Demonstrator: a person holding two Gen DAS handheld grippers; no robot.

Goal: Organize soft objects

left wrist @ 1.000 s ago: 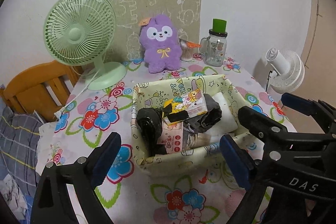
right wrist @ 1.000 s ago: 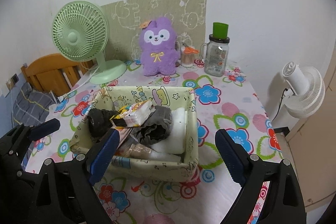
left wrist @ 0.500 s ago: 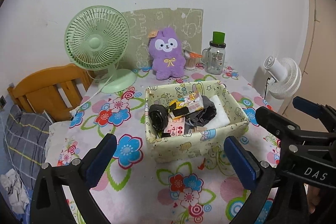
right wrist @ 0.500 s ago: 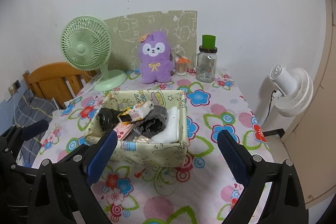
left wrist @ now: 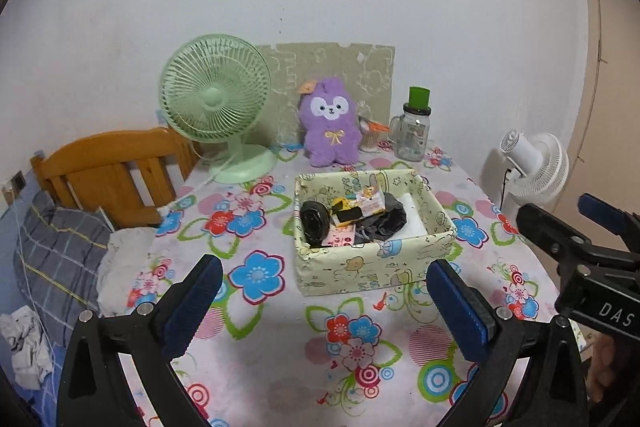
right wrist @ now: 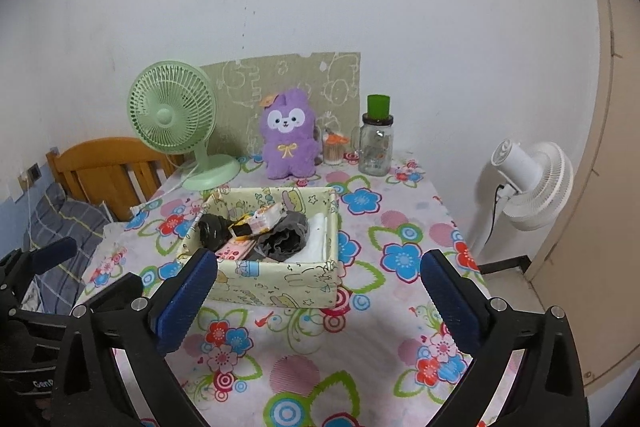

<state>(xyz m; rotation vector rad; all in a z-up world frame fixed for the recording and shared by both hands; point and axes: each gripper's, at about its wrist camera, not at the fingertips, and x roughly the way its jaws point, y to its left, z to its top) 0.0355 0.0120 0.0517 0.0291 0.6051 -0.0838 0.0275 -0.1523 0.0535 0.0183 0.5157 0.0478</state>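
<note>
So nearest the cameras, both tools hang over the near edge of the tabletop (left wrist: 280, 367) with its flowery cloth. The left gripper (left wrist: 324, 303) has its jaws spread wide with nothing between the blue pads (left wrist: 192, 303), just bare cloth under them. The right gripper (right wrist: 318, 301) is opening its jaws at this moment, also wide apart with nothing between them, and it shows up from the side at the right edge of the left wrist view too. A bit further in, around the middle of the tabletop, sits the fabric basket (left wrist: 372, 267), pale yellow with cartoon prints, and that's where the soft stuff is: a black rolled bundle (left wrist: 316, 221) at its left end, a yellow and white snack packet (left wrist: 362, 203) on top, a pink packet (left wrist: 342, 237) toward the near wall, a grey crumpled cloth (right wrist: 286, 237) beside those, and something flat and white (right wrist: 320, 245) along the right wall. Neither tool touches the basket. Along the far edge, against the wall, stands a green desk fan (left wrist: 216, 103) near the far left corner, then the purple plush (left wrist: 330, 121) sitting upright in front of a patterned board (right wrist: 288, 79), then a small cup (right wrist: 334, 147) and a glass jar with a green lid (left wrist: 416, 129). Off the left edge there's a wooden chair (left wrist: 108, 171) and a plaid pillow (left wrist: 56, 247), and off the right edge a white fan (right wrist: 528, 183) stands on the floor.
</note>
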